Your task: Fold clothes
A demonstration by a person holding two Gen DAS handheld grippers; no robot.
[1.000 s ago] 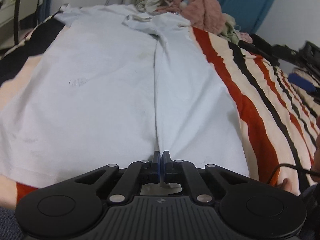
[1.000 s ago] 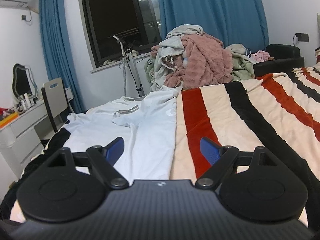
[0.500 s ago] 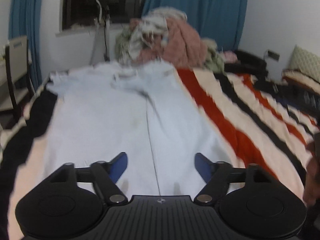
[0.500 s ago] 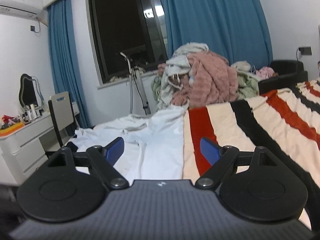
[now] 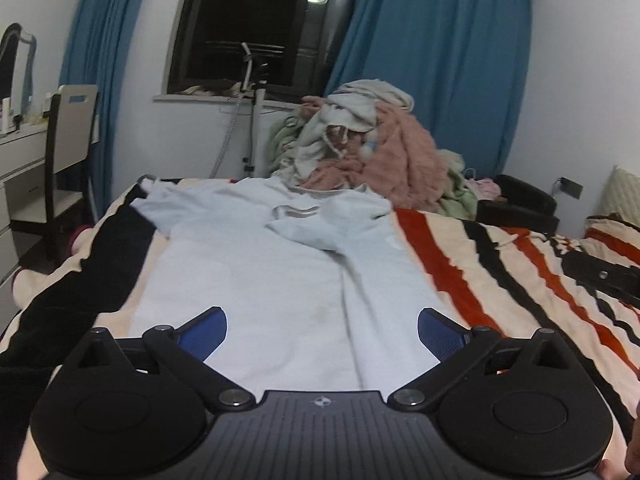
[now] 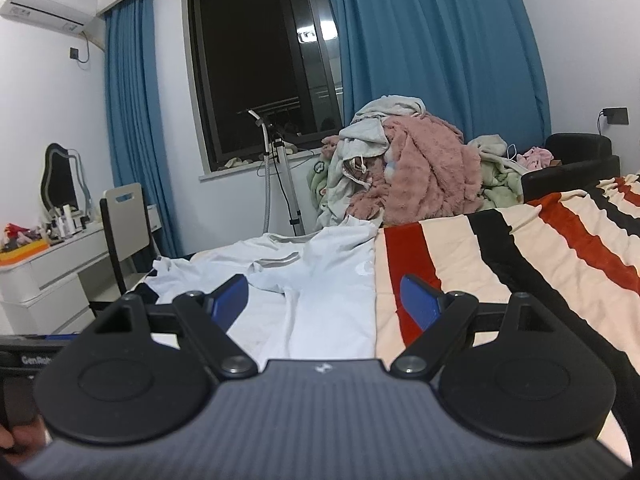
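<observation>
Ahead of our left tongs (image 5: 322,334), just opened wide and empty, the white T-shirt (image 5: 256,280) runs lengthwise away; right tongs (image 6: 324,300) wide too.

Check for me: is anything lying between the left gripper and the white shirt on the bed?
Nothing visible. The left gripper, its fingers just opened and empty, looks straight onto the white shirt on the striped blanket.
</observation>
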